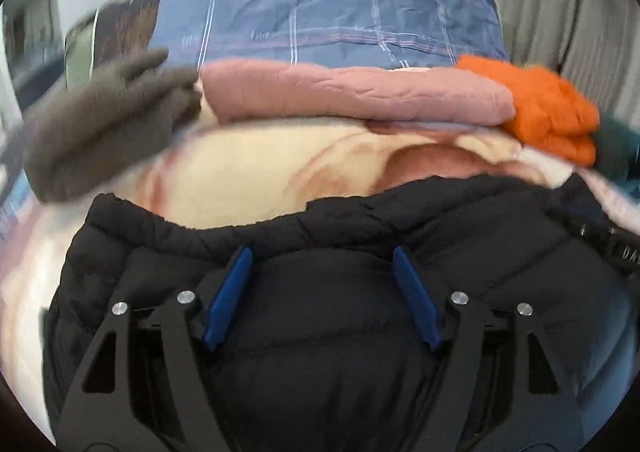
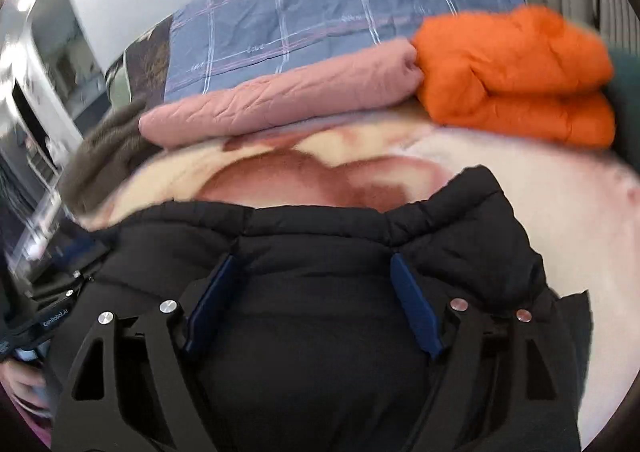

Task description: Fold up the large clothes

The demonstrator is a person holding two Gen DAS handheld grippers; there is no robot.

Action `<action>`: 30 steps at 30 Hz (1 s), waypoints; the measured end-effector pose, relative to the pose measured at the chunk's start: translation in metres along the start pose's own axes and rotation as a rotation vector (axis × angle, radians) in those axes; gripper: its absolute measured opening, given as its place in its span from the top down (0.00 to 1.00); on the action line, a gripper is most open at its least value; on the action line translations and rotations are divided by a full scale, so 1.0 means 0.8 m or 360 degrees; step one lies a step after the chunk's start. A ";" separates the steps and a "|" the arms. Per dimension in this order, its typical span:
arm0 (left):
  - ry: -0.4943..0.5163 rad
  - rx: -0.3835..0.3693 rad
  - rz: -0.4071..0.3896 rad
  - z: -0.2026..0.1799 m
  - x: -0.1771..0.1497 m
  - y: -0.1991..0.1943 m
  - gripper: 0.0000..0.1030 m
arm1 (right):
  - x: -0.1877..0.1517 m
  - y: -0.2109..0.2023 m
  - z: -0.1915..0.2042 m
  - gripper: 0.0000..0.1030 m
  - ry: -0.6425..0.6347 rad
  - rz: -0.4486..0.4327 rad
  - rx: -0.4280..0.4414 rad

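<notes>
A black puffer jacket lies on a cream and reddish blanket and fills the lower half of both views; it also shows in the right wrist view. My left gripper is open, its blue pads spread wide with jacket fabric bulging between them. My right gripper is open in the same way over the jacket, just behind its quilted edge. Neither pair of pads pinches the fabric.
Beyond the jacket lie a folded pink quilt, a folded orange garment, a grey-brown garment at the left and a blue plaid duvet. A grey curtain hangs at the right.
</notes>
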State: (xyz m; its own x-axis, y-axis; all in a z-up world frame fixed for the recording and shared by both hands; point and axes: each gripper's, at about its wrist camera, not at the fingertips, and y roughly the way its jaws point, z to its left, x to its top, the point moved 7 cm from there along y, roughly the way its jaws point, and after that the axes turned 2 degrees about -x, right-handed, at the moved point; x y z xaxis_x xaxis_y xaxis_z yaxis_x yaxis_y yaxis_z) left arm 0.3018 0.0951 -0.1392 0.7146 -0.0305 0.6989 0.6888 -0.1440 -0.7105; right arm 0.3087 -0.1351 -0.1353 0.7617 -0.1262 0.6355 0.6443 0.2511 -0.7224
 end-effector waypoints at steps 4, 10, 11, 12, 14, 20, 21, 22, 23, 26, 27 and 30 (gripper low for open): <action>-0.0023 -0.0047 -0.0024 0.002 -0.008 0.001 0.27 | -0.006 0.000 0.007 0.24 -0.0071 -0.0065 -0.0034; -0.0033 -0.0056 -0.0022 0.002 -0.011 0.009 0.27 | -0.008 0.010 0.007 0.22 -0.0102 -0.0056 -0.0060; -0.0034 -0.0057 -0.0020 0.002 -0.011 0.010 0.27 | -0.008 0.012 0.007 0.21 -0.0105 -0.0053 -0.0063; -0.0035 -0.0060 -0.0016 0.003 -0.013 0.010 0.27 | -0.008 0.014 0.006 0.21 -0.0110 -0.0049 -0.0067; -0.0033 -0.0061 -0.0011 0.004 -0.014 0.012 0.27 | -0.009 0.015 0.007 0.21 -0.0117 -0.0044 -0.0075; -0.0014 -0.0046 0.0004 0.003 -0.016 0.017 0.26 | -0.011 0.019 0.007 0.20 -0.0140 -0.0043 -0.0111; -0.0012 -0.0044 0.0007 0.003 -0.017 0.018 0.26 | -0.011 0.020 0.007 0.20 -0.0143 -0.0042 -0.0117; -0.0009 -0.0041 0.0010 0.003 -0.017 0.019 0.26 | -0.011 0.021 0.007 0.20 -0.0146 -0.0041 -0.0121; -0.0006 -0.0036 0.0012 0.003 -0.017 0.019 0.26 | -0.011 0.020 0.007 0.20 -0.0148 -0.0041 -0.0124; 0.0014 -0.0012 0.0013 0.001 -0.018 0.018 0.26 | -0.011 0.019 0.007 0.20 -0.0152 -0.0043 -0.0127; 0.0021 -0.0002 0.0010 -0.001 -0.018 0.017 0.26 | -0.011 0.017 0.007 0.20 -0.0153 -0.0049 -0.0130; 0.0034 0.0016 -0.0006 -0.002 -0.018 0.013 0.26 | -0.010 0.013 0.009 0.20 -0.0169 -0.0039 -0.0165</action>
State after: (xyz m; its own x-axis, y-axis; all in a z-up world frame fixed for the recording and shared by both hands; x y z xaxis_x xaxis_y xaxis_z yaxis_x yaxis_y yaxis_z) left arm 0.2987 0.0924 -0.1563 0.7093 -0.0511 0.7031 0.6928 -0.1341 -0.7086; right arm 0.3083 -0.1247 -0.1459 0.7376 -0.0278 0.6747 0.6706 0.1477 -0.7270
